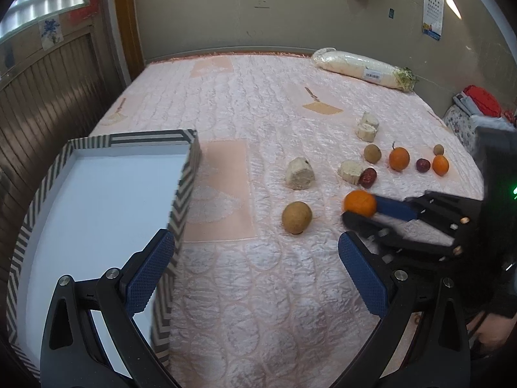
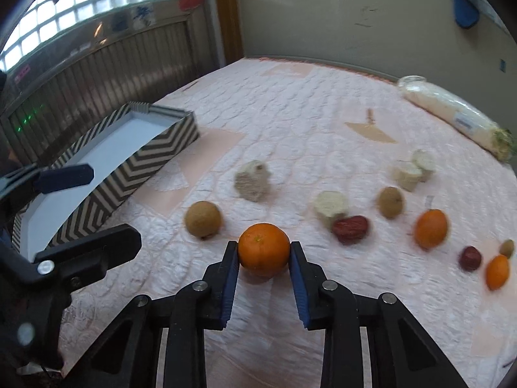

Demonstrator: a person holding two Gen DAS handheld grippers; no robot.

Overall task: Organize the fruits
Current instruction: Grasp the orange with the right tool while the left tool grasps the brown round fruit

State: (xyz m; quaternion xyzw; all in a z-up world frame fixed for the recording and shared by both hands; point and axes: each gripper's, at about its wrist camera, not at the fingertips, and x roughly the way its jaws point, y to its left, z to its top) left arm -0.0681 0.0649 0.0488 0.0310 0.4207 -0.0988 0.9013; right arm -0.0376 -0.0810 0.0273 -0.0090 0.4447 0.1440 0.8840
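My right gripper (image 2: pixel 264 249) is shut on an orange tangerine (image 2: pixel 264 248) and holds it just above the pink quilt; it also shows in the left wrist view (image 1: pixel 359 203). My left gripper (image 1: pixel 255 268) is open and empty, its left finger over the edge of the striped box (image 1: pixel 184 187), which has a white inside with nothing in it (image 2: pixel 161 148). A brown round fruit (image 1: pixel 296 217) lies near the box. Two more tangerines (image 1: pixel 399 158) (image 1: pixel 440 165), red dates (image 1: pixel 368 177) and small brown fruits (image 1: pixel 372 153) lie farther right.
Pale cut chunks (image 1: pixel 300 173) (image 1: pixel 367 125) lie among the fruit. A long wrapped white radish (image 1: pixel 362 68) lies at the bed's far right by the wall. A wooden panel wall runs along the left, behind the box.
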